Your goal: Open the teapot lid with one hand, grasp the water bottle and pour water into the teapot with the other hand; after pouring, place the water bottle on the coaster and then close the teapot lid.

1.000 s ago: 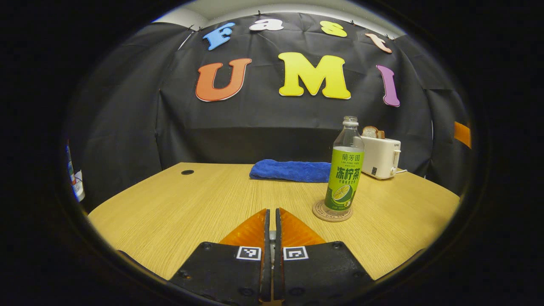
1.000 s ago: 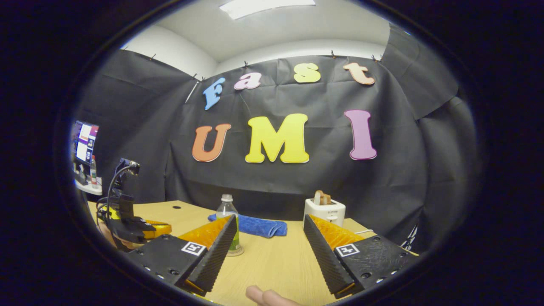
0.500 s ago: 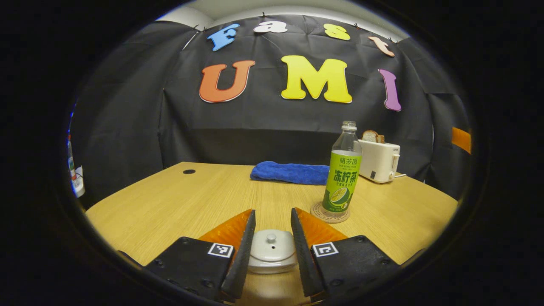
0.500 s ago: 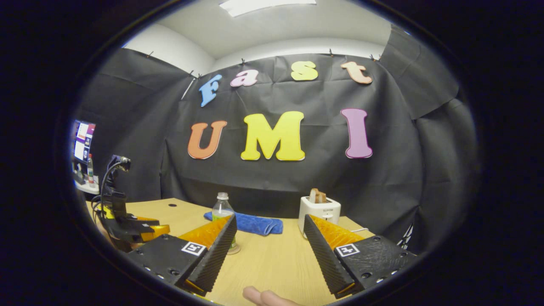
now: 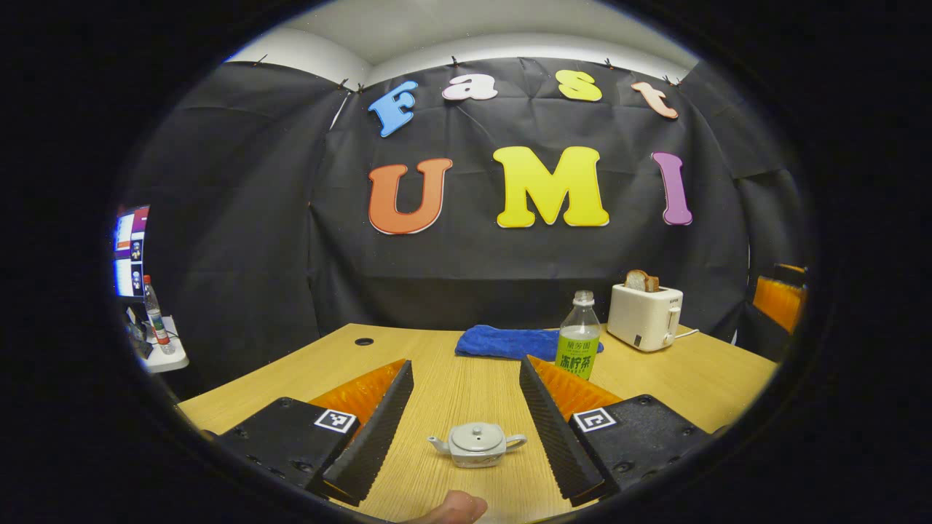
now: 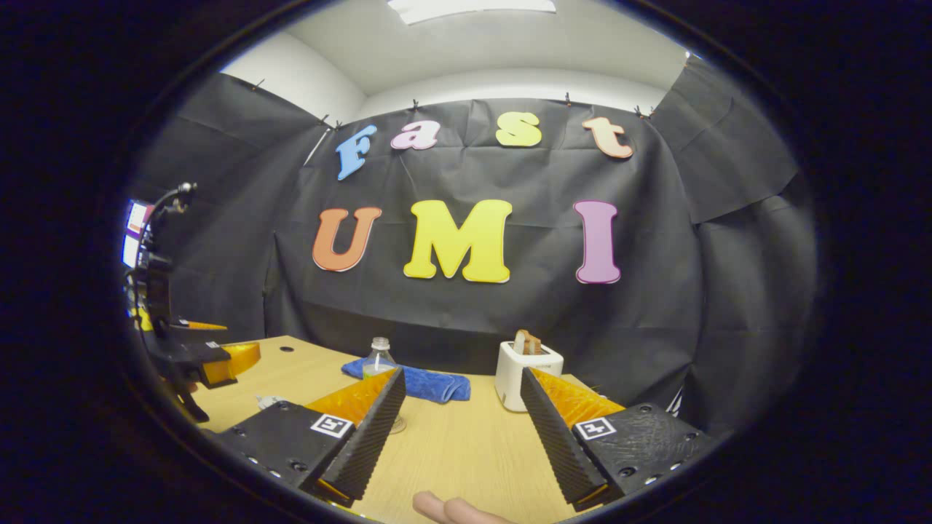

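A small pale teapot (image 5: 477,445) stands on the wooden table (image 5: 451,378) with its lid (image 5: 476,435) on, spout to the left. My left gripper (image 5: 466,365) hovers open above and behind it, touching nothing. The green-labelled water bottle (image 5: 578,348) stands upright farther back, its foot hidden by a finger. In the right gripper view the bottle (image 6: 377,355) rises behind one finger, and my right gripper (image 6: 462,372) is open and holds nothing. The left gripper (image 6: 218,356) shows at that view's left, over the table.
A blue towel (image 5: 510,342) lies at the table's back and a white toaster (image 5: 644,316) with bread stands at the back right. A fingertip (image 5: 451,506) shows at the bottom edge. A side shelf (image 5: 156,349) with a bottle is at the far left.
My left gripper went from shut to open, leaving the lid on the teapot, then rose and drew back. The right gripper stayed open and drifted slightly.
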Tool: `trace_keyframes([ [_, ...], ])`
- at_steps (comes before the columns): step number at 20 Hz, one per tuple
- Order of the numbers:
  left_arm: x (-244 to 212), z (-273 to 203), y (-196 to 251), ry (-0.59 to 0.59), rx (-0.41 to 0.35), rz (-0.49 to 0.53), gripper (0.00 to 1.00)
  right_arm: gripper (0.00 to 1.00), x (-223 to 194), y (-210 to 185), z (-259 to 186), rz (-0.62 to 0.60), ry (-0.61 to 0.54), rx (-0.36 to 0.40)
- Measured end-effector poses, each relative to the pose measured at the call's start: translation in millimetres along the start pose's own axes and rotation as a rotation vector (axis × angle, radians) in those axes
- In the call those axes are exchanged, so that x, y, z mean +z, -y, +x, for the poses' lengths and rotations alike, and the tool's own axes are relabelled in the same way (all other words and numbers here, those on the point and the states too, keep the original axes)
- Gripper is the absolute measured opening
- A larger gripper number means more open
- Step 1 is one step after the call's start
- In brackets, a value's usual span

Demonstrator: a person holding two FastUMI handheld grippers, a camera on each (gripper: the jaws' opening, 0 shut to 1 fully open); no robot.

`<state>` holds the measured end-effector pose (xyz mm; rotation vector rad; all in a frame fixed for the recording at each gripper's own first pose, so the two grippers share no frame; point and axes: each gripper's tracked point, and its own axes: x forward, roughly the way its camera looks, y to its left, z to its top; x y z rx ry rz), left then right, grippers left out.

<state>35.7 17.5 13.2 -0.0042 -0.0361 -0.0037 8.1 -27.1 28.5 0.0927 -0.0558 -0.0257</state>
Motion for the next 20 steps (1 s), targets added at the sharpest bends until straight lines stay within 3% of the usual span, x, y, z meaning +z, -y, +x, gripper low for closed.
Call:
trace_keyframes([
  [3,29,-29,-4,0.029,-0.008,-0.043,0.93,0.95,0,-4,-8,0.000,-0.038,0.001],
  [8,28,-62,-13,-0.033,-0.014,-0.042,0.93,0.95,1,0,-25,0.024,-0.103,-0.052],
  [10,29,-69,-6,-0.034,-0.039,-0.012,0.93,0.95,6,5,-30,0.019,-0.093,-0.090],
  [15,31,-75,5,0.006,-0.051,0.069,0.93,0.98,13,5,-36,0.013,-0.065,-0.081],
  [20,23,-71,16,0.007,-0.060,0.090,0.93,0.95,4,7,-29,0.001,-0.089,-0.088],
])
